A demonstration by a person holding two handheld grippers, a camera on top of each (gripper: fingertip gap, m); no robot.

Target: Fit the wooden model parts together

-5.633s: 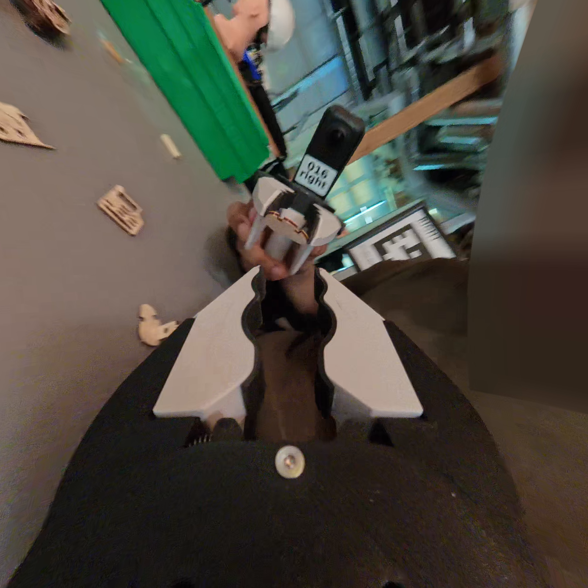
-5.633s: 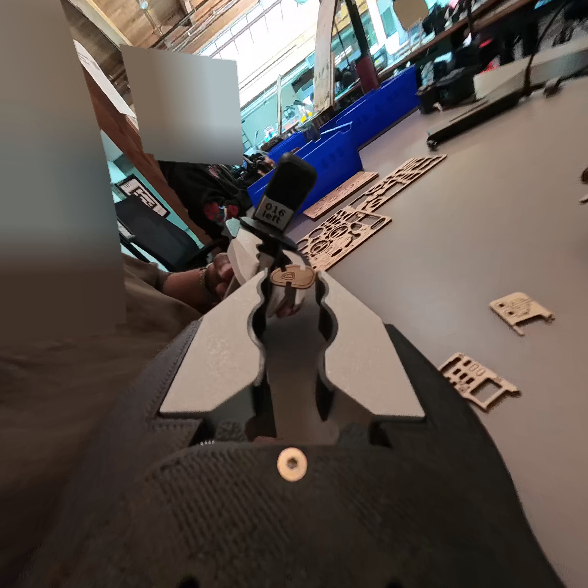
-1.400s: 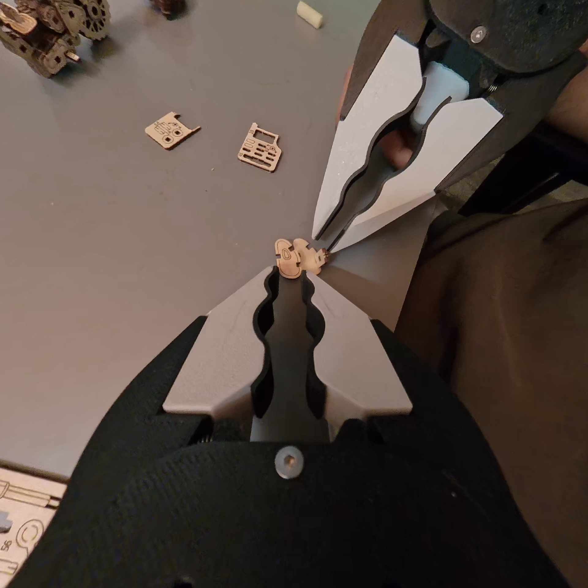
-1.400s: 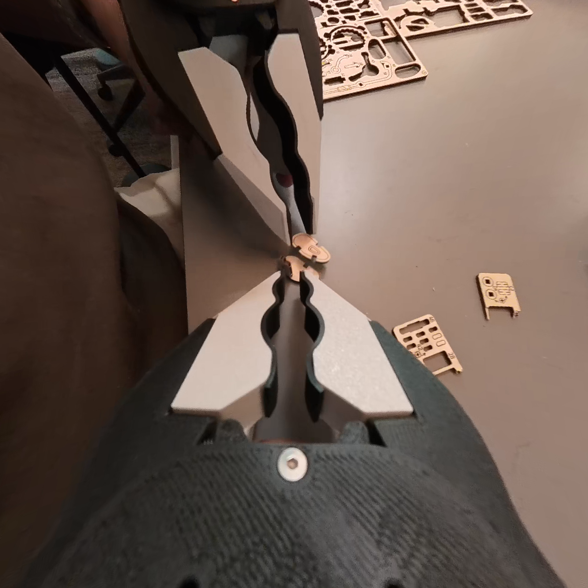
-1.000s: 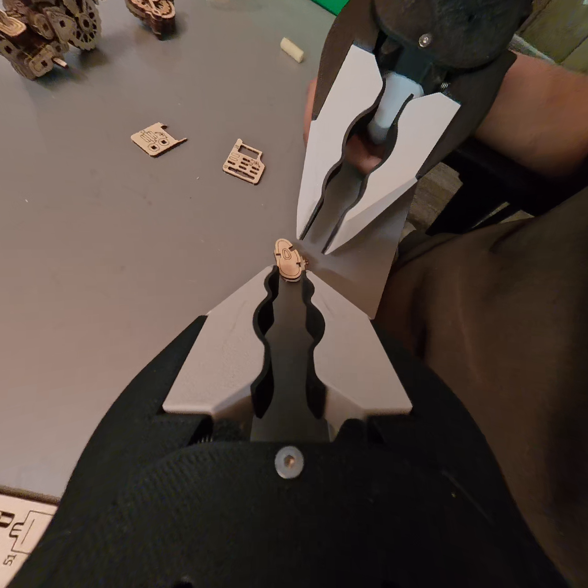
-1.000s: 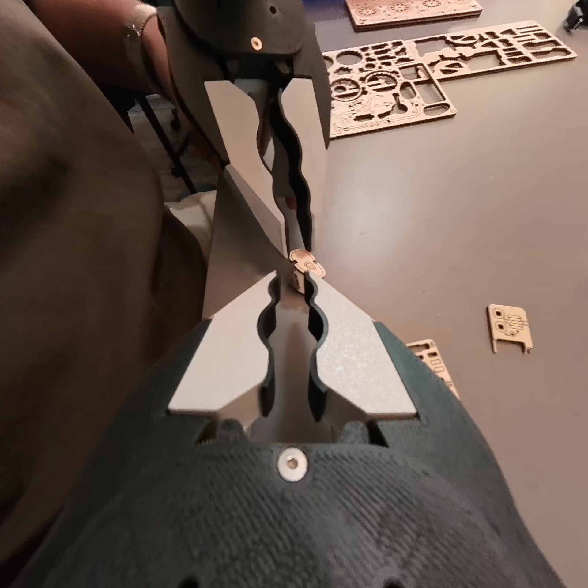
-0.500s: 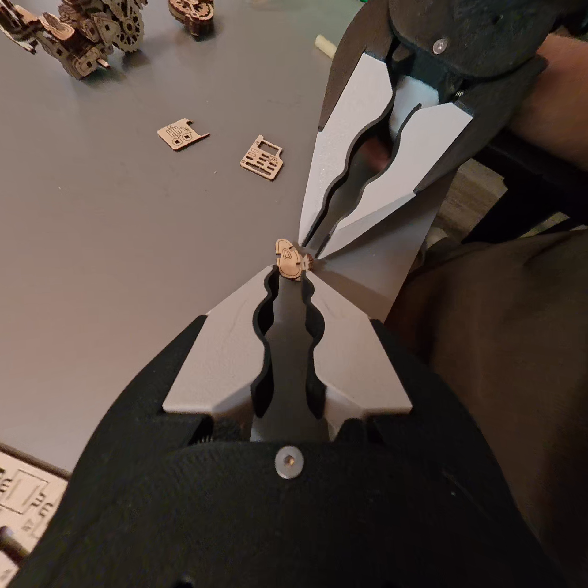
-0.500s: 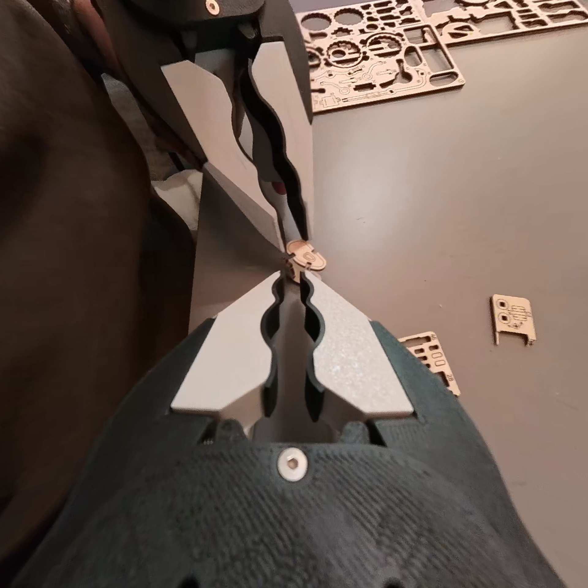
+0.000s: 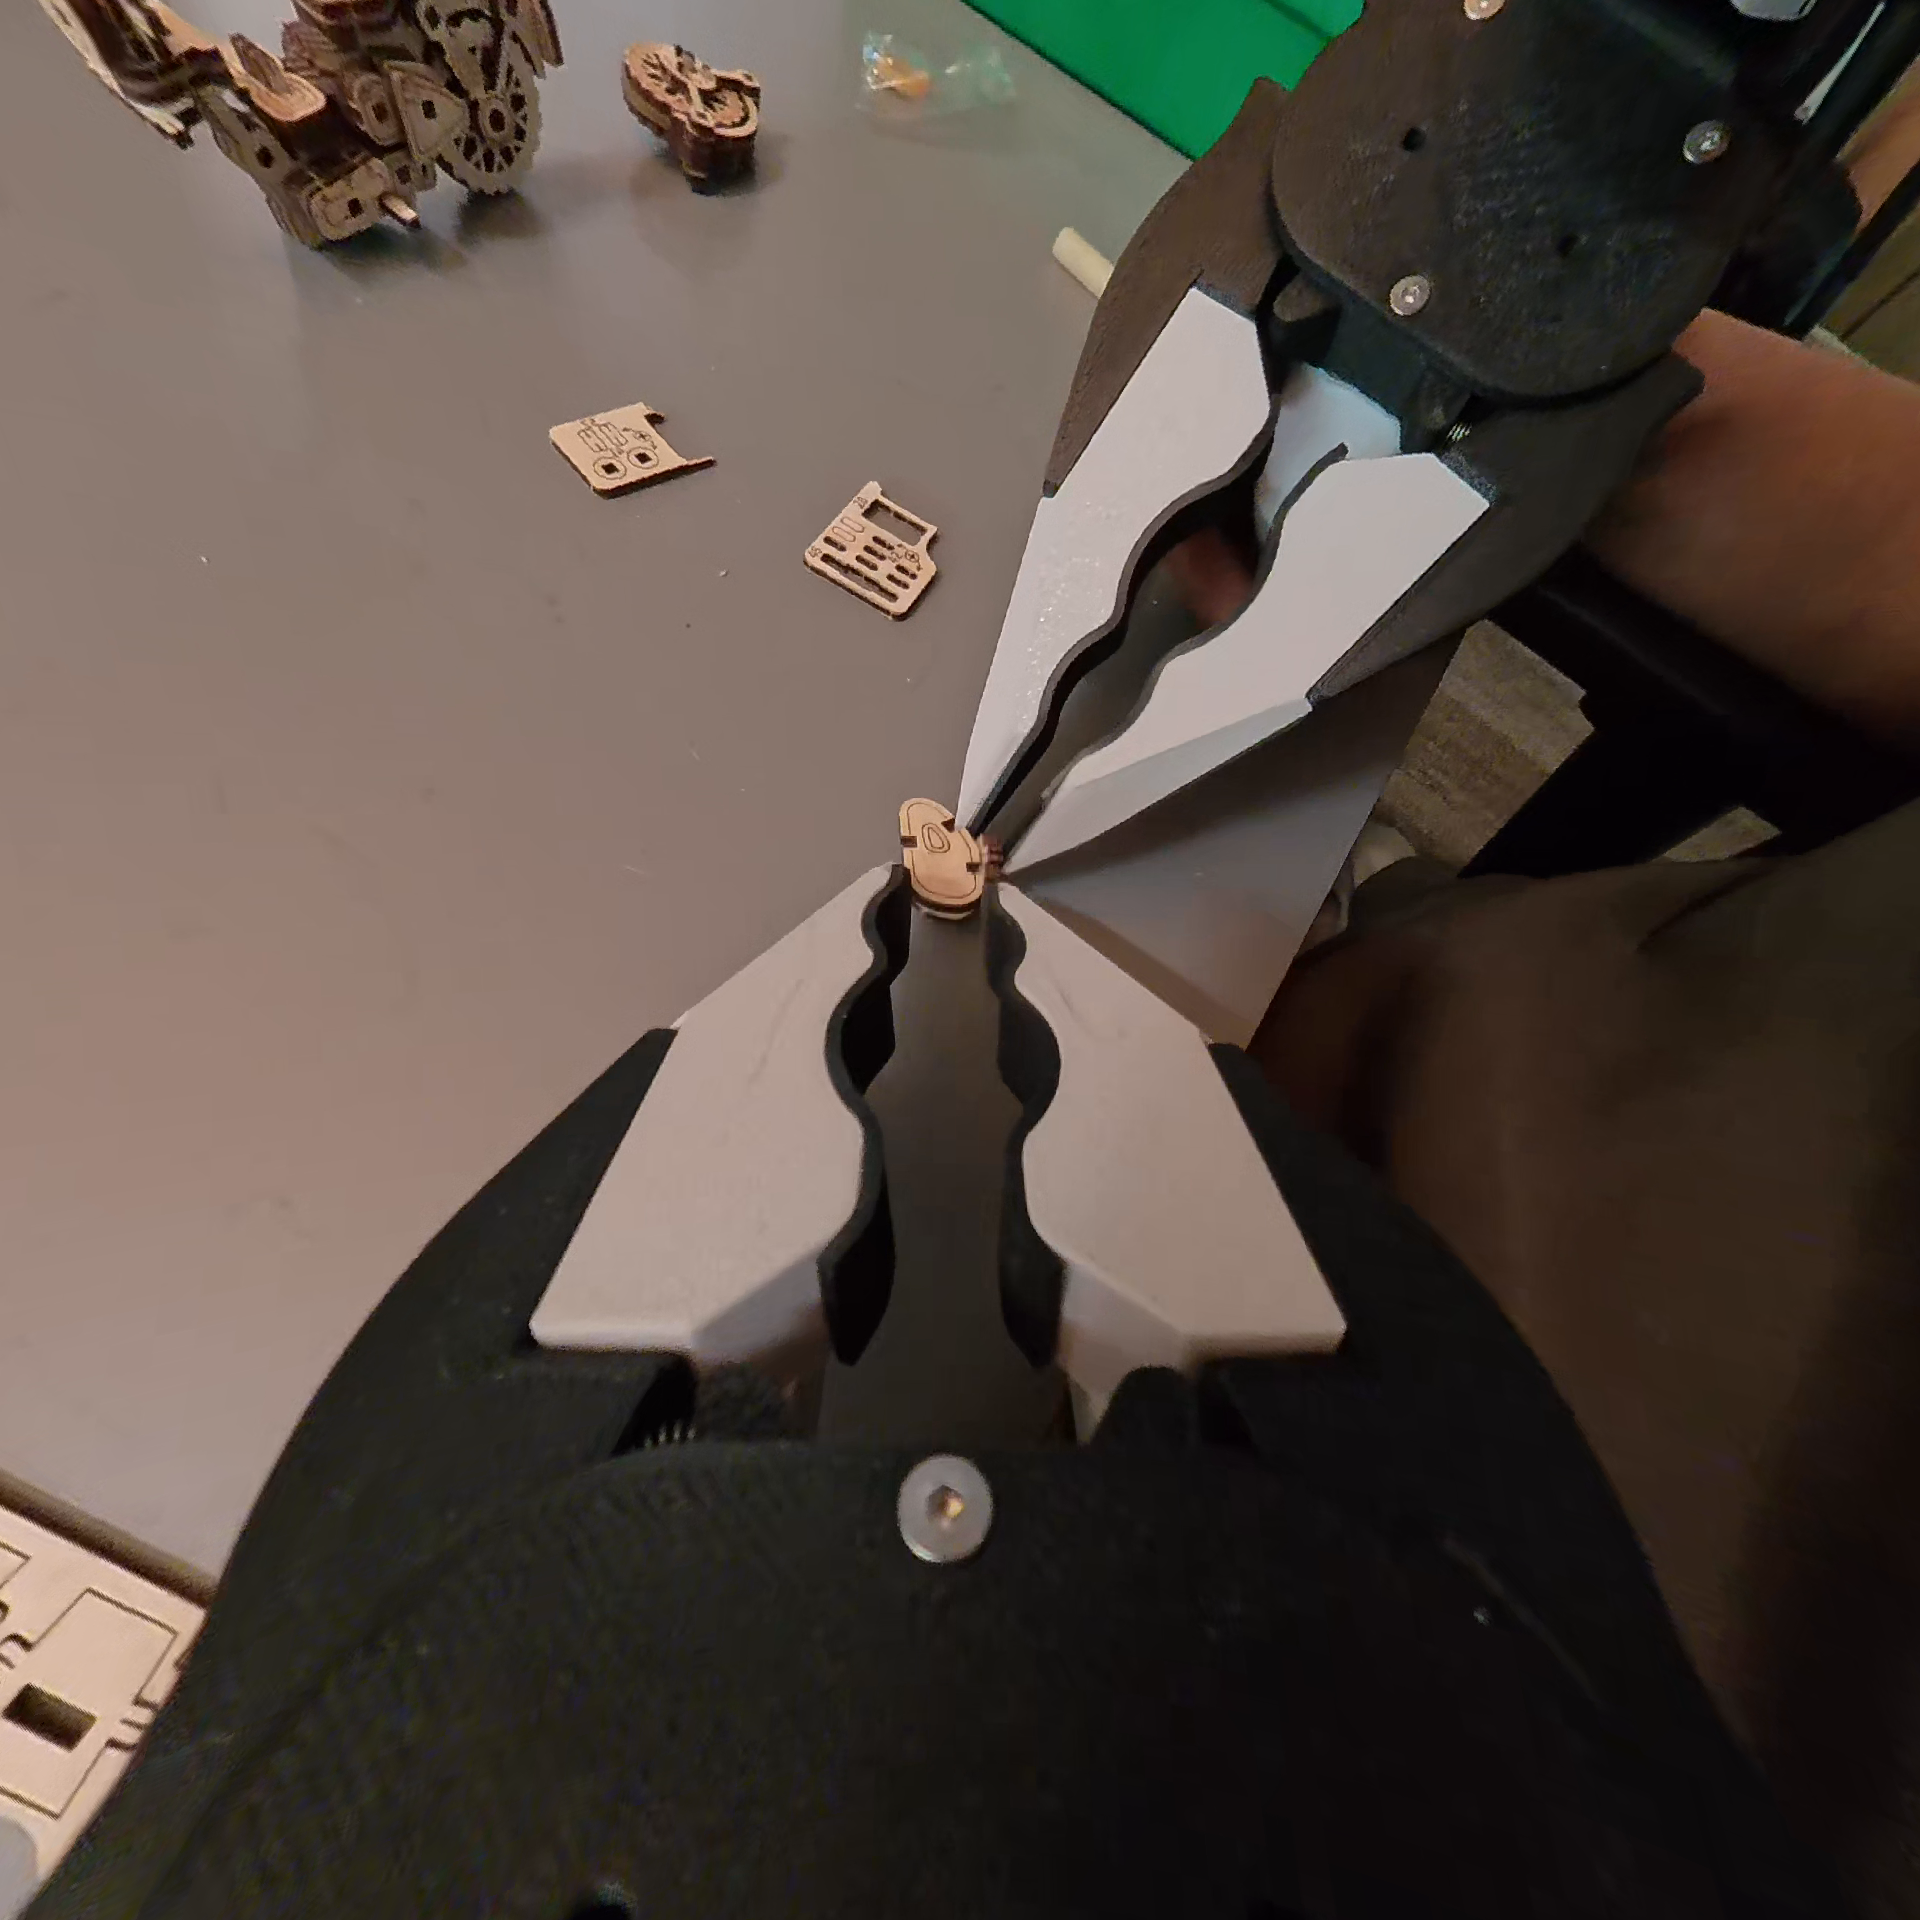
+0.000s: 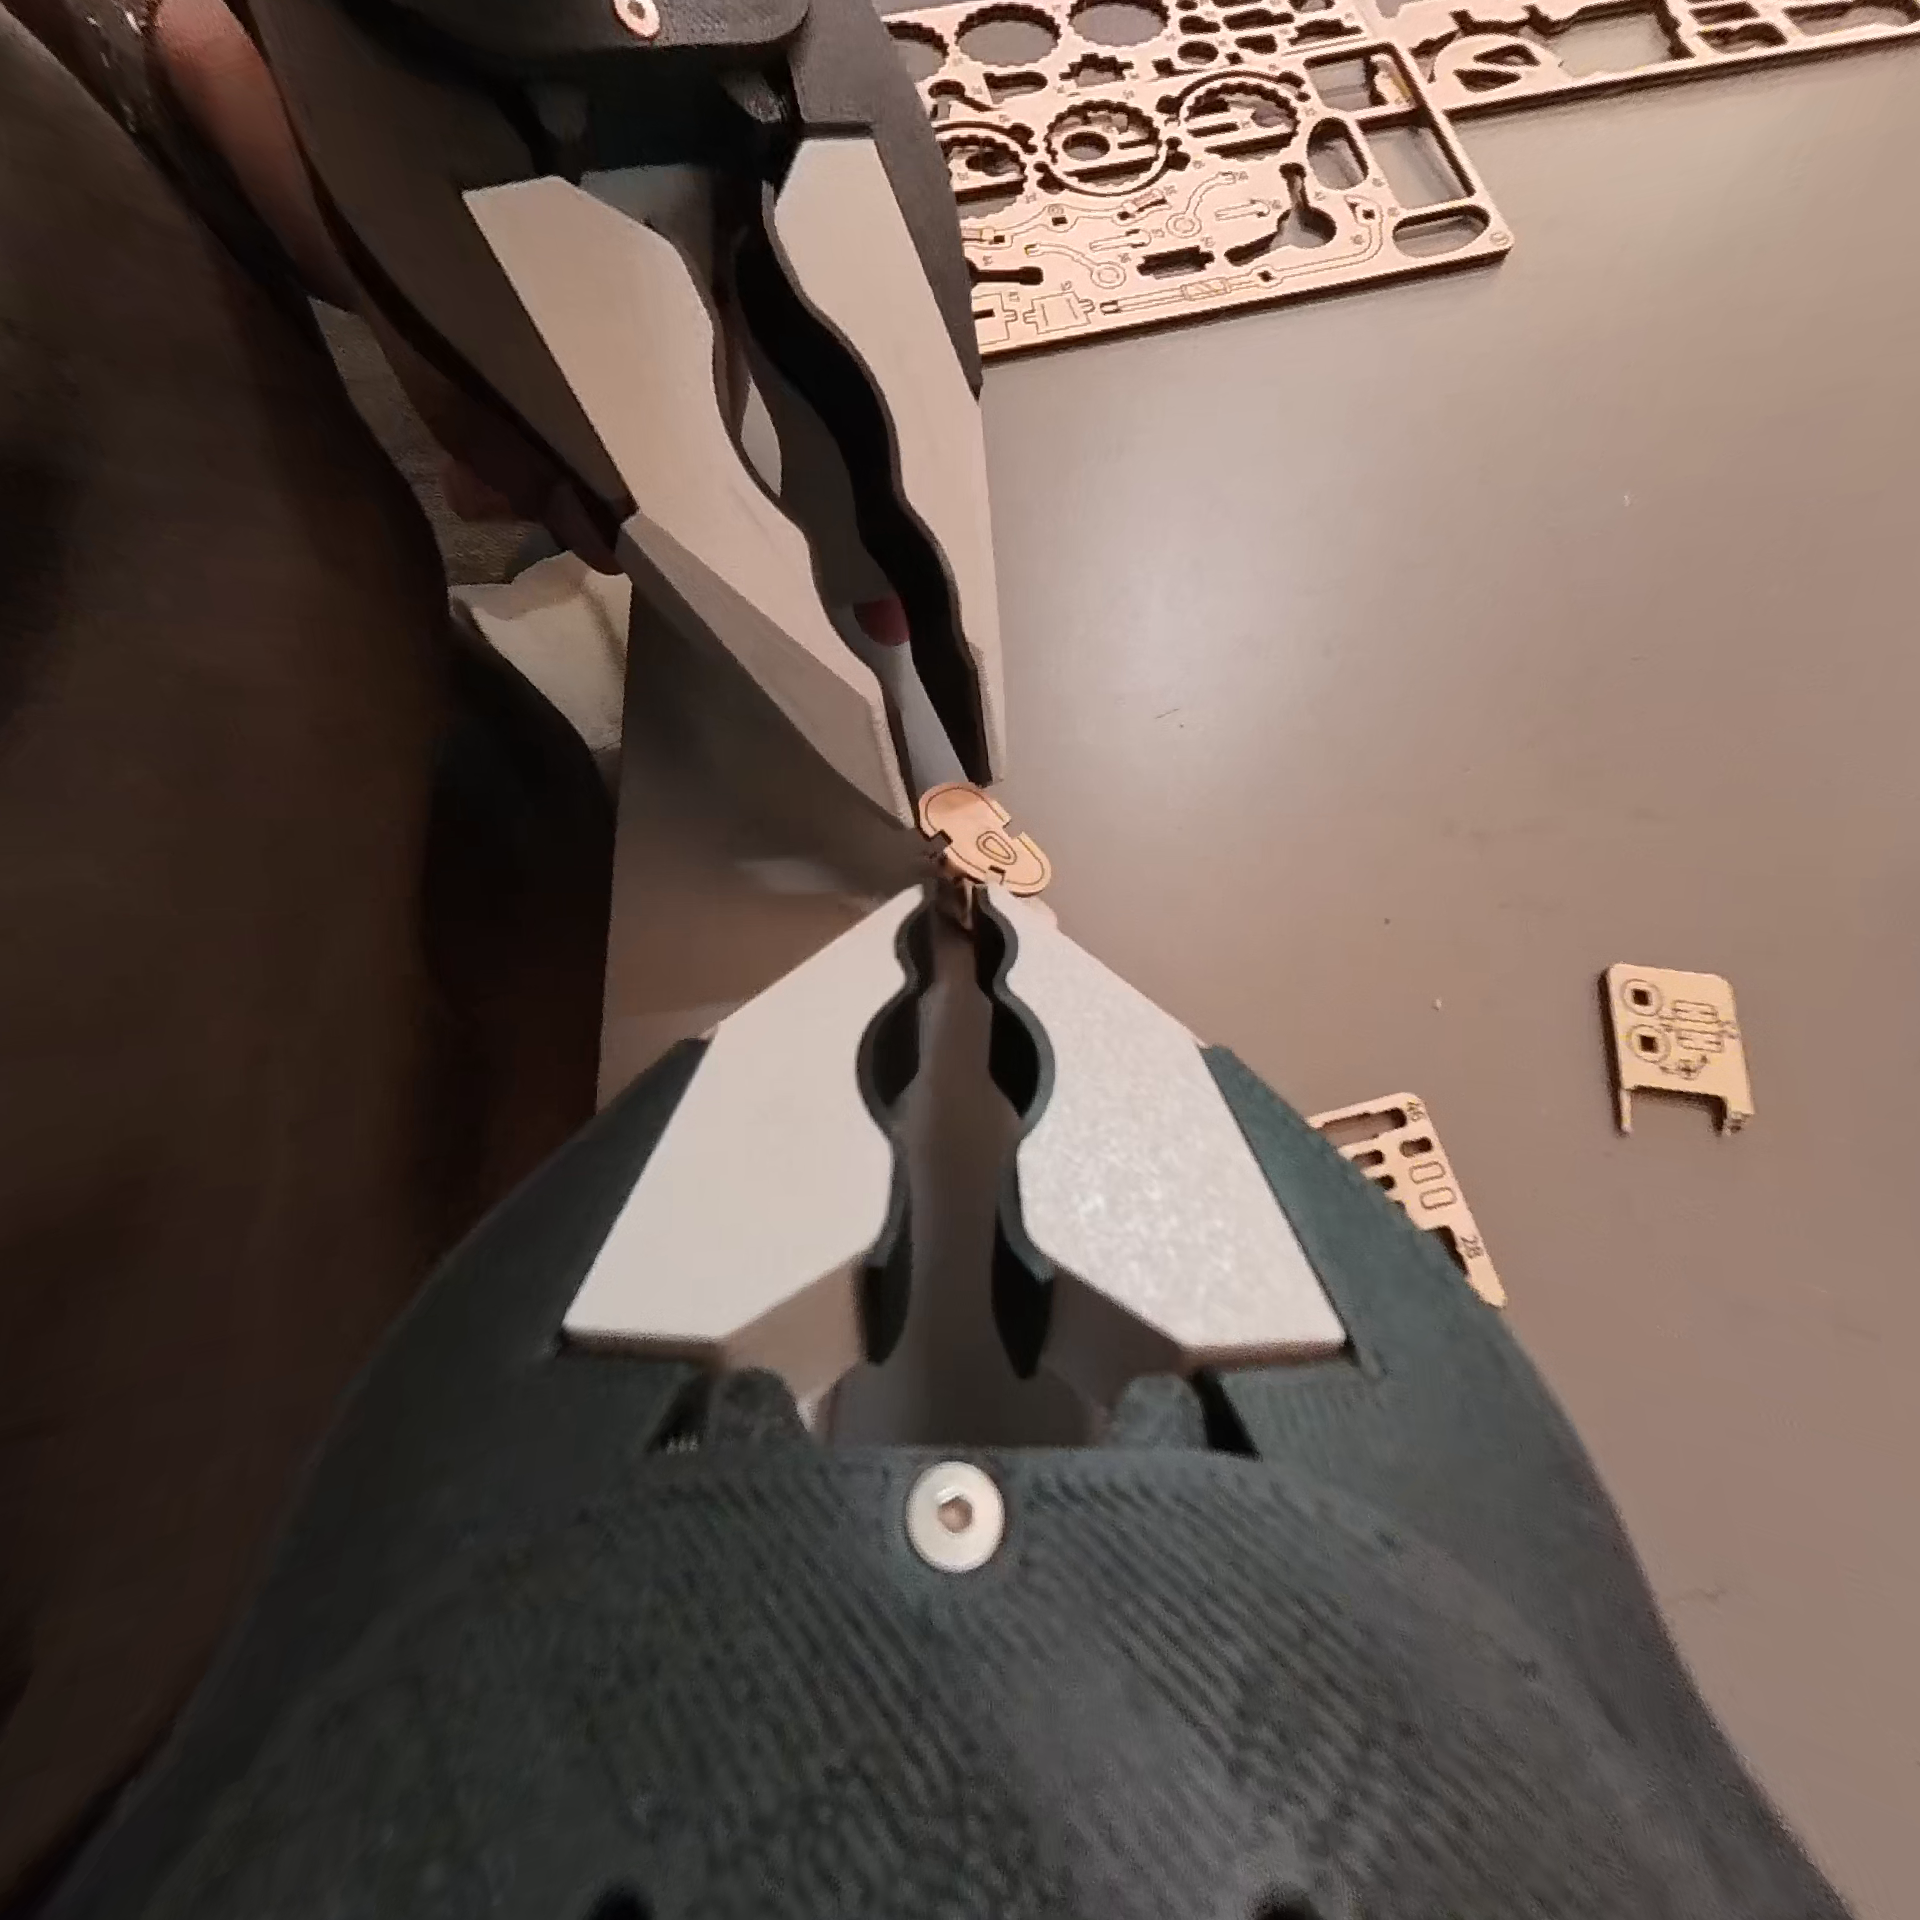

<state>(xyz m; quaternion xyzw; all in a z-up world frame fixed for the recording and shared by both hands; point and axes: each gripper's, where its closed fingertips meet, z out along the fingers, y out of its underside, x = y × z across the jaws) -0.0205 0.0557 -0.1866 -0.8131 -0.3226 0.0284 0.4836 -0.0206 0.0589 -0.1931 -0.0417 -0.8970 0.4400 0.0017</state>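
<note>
An oval wooden piece [image 9: 938, 858] is pinched by the left gripper [image 9: 943, 896]; a small edge-on piece [image 10: 956, 896] is clamped by the right gripper [image 10: 954, 906], tips meeting.

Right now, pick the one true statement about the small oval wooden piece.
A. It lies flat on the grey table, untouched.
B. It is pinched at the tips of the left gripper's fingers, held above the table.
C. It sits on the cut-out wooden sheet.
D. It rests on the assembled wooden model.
B: the small oval wooden piece sits clamped at the tips of the left gripper, with the right gripper meeting it tip to tip above the grey table.
</note>
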